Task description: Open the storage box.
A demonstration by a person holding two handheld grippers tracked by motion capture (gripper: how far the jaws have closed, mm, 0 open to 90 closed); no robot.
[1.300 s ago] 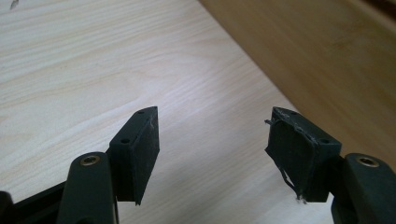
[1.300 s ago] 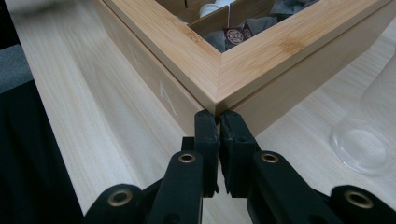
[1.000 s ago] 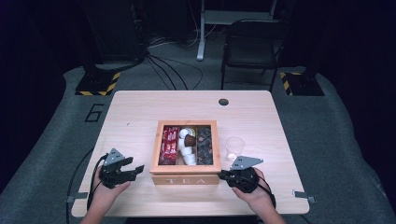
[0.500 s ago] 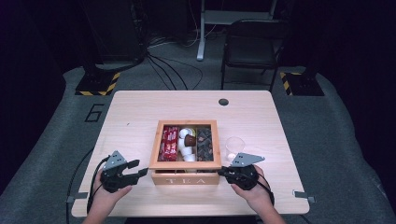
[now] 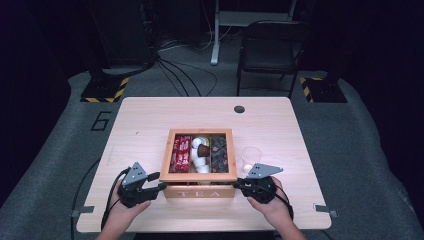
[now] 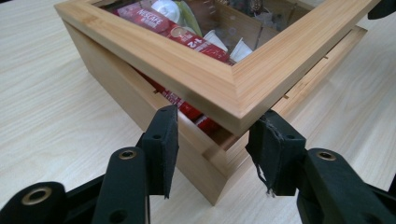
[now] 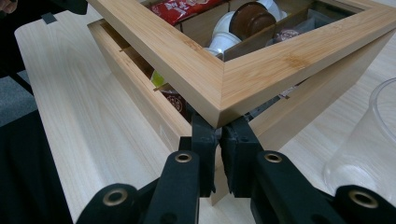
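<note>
- We have the light wooden tea box mid-desk, and its glass-paned wooden lid is raised a crack at the front.
- Left gripper: its jaws have just been closing and straddle the lid's front corner; whether they touch it, we cannot tell.
- Right gripper: jaws pressed nearly together, under the other lid corner.
- Step: opening the lid. Next we swing both corners up evenly, clear of the clear plastic cup.

Plastic cup just beside box
</note>
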